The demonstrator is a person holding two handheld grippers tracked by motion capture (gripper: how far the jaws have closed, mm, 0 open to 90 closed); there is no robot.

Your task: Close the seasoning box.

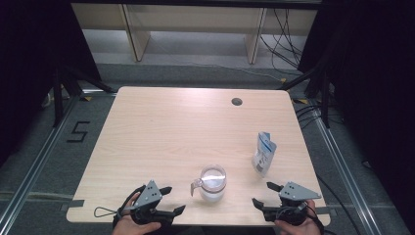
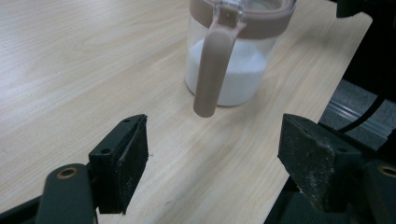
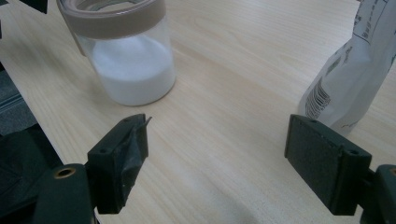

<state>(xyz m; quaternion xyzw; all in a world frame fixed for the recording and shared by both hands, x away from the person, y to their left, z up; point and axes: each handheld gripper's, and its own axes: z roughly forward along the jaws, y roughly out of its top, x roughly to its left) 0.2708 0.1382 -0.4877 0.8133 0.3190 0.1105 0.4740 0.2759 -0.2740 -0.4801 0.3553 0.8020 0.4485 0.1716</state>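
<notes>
A clear round jar [image 1: 213, 183] with a taupe band and handle, half filled with white powder, is seen upright near the front edge of the pale woodgrain table [image 1: 171, 127]. A crinkled white pouch [image 1: 264, 153] stands apart to its right. Left gripper [image 1: 172, 199] and right gripper [image 1: 261, 194] are held either side, jaws spread, nothing gripped; bare tabletop lies beyond.

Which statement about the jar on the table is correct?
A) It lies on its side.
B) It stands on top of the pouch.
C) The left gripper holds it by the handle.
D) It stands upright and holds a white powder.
D: the jar stands upright on the table, white powder filling its lower part; both grippers are open, apart from it.
</notes>
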